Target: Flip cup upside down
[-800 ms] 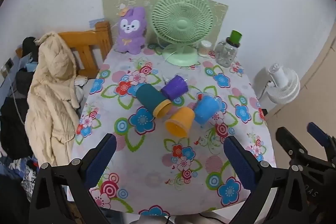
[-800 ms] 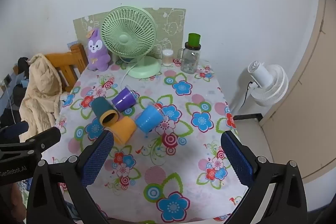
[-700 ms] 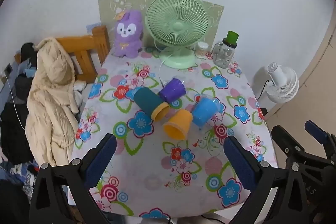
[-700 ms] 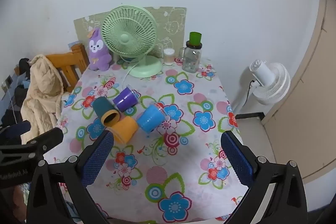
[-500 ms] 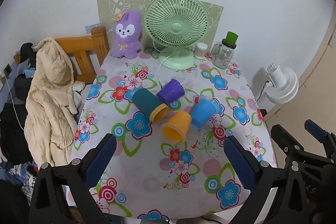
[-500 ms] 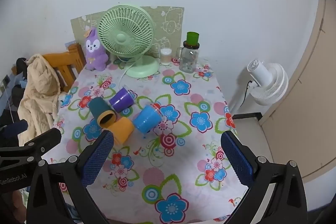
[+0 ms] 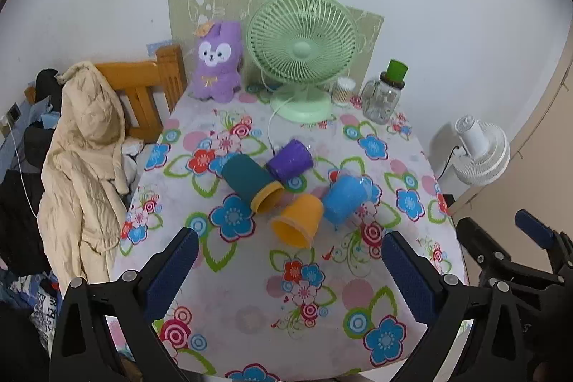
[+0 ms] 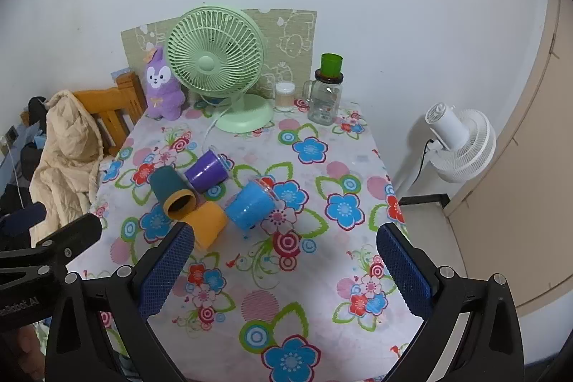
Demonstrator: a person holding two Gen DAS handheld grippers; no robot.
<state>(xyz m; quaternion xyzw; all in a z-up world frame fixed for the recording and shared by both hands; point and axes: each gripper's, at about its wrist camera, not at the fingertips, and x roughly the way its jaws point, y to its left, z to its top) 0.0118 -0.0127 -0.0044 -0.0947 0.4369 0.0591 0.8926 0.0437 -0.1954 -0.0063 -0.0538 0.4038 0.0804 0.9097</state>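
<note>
Both grippers hang spread wide and hold nothing: my left gripper [image 7: 286, 269] and right gripper [image 8: 283, 269] hover short of four cups lying sideways mid-counter [image 8: 322, 303], the orange cup [image 7: 299, 219] nearest.

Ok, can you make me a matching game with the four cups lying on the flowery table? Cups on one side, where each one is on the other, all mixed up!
Cups:
1. teal cup
2. purple cup
3. orange cup
4. blue cup

Places:
A. nearest the green fan
B. nearest the camera, mouth facing it
C. farthest right, toward the white fan
D. farthest left, toward the beige coat

Pairs: 1-D, 2-A, 3-B, 4-C
</note>
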